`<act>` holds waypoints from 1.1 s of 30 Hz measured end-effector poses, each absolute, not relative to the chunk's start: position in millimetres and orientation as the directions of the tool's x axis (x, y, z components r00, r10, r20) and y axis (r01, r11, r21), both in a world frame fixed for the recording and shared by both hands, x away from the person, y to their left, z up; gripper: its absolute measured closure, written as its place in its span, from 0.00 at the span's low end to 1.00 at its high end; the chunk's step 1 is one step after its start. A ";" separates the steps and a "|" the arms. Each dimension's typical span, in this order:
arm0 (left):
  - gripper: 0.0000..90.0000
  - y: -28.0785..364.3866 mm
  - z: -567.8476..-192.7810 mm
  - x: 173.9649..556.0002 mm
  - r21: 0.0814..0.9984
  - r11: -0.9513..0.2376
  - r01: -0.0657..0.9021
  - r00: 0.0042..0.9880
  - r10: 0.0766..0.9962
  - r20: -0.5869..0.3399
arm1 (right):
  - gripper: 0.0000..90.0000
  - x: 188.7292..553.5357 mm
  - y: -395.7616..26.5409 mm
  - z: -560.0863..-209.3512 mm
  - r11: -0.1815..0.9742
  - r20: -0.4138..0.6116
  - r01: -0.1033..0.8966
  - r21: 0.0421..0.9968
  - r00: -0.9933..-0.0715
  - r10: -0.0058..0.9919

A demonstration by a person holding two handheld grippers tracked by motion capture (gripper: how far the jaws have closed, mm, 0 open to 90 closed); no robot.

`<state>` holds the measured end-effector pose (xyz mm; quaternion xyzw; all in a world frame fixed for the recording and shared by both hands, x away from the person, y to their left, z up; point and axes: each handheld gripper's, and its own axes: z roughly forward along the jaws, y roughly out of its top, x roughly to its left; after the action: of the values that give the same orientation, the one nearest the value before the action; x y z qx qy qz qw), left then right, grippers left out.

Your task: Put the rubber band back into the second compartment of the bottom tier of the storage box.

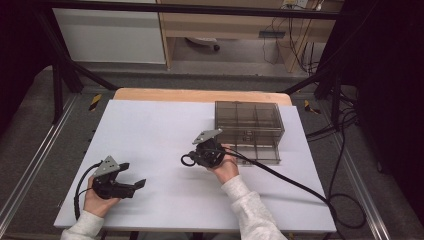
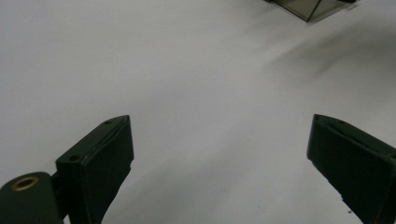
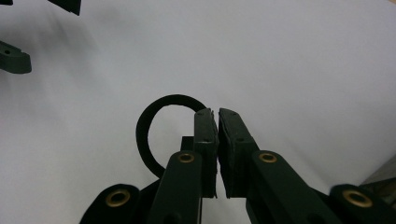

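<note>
Black ring [image 3: 148, 122] — one, clamped at its edge between the right gripper's [image 3: 217, 112] fingers [image 3: 205, 140], pressed nearly together and held just above the white counter [image 1: 165, 130]. Seen in the high view at the left tip of that gripper [image 1: 192, 159], near the counter's middle. Smoky clear compartment box [image 1: 248, 129] — one, lid down, sat at the far right of the counter, just behind the right hand [image 1: 226, 169]. Left gripper [image 1: 134, 181] stayed low at the near left corner, well apart from ring and box, fingers [image 2: 100, 158] spread wide and released, bare counter between them. Two grippers, two hands, one cable trailing from each.
</note>
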<state>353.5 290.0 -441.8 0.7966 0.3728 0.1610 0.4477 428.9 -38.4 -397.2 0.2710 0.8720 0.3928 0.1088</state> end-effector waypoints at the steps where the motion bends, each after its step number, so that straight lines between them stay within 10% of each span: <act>1: 0.08 290.1 -441.7 353.5 0.833 -0.322 0.450 0.671 0.738 -0.077 | 0.96 428.3 -39.5 -396.9 0.541 0.030 0.394 0.743 -0.827 0.562; 33: 0.08 289.4 -442.3 353.8 0.832 -0.324 0.450 0.670 0.739 -0.075 | 0.96 421.6 -87.6 -385.7 0.508 0.021 0.404 0.761 -0.798 0.603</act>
<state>353.8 289.4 -442.3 0.7973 0.3726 0.1618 0.4464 421.6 -87.6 -385.7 0.2928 0.8593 0.4005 0.1242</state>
